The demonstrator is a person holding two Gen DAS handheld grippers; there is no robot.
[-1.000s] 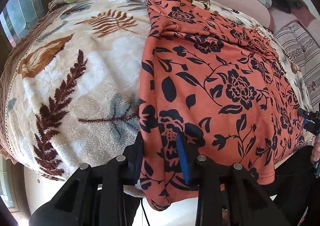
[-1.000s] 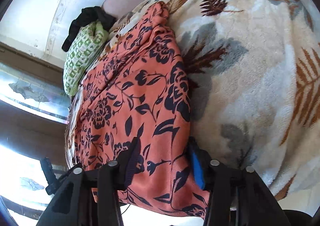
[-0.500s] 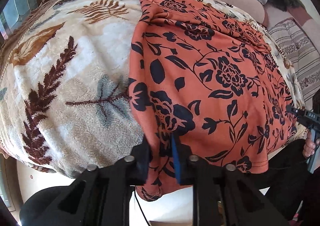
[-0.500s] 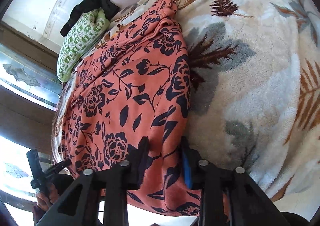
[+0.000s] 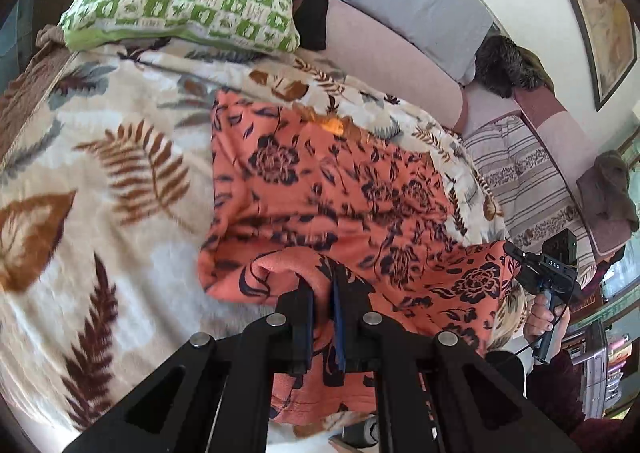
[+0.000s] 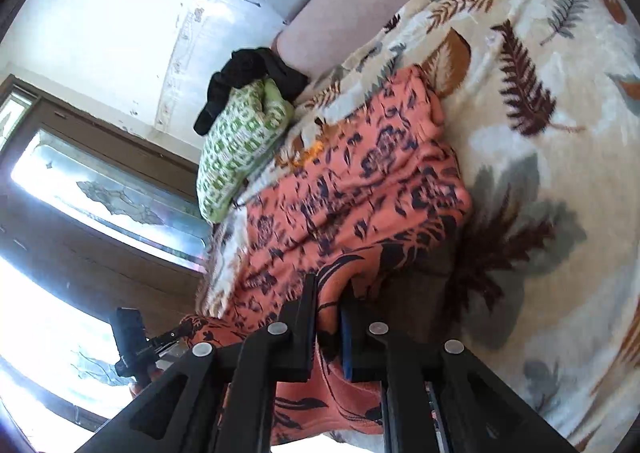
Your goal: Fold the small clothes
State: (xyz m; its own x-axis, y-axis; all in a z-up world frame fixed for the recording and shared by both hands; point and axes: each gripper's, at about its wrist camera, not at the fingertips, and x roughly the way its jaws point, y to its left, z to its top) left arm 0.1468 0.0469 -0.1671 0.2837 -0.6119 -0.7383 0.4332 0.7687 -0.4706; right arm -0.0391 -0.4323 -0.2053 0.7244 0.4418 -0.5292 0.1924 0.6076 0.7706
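Pinching the near hem of the orange flowered garment [image 5: 328, 189], the left gripper [image 5: 322, 293] and right gripper [image 6: 328, 305] hold it raised off the blanket's [image 5: 120, 157] near edge.

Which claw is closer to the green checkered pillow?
Left. The left claw pinches the orange flowery cloth on the side below the green pillow. The right claw grips the cloth's other near corner, farther across the leafy blanket.
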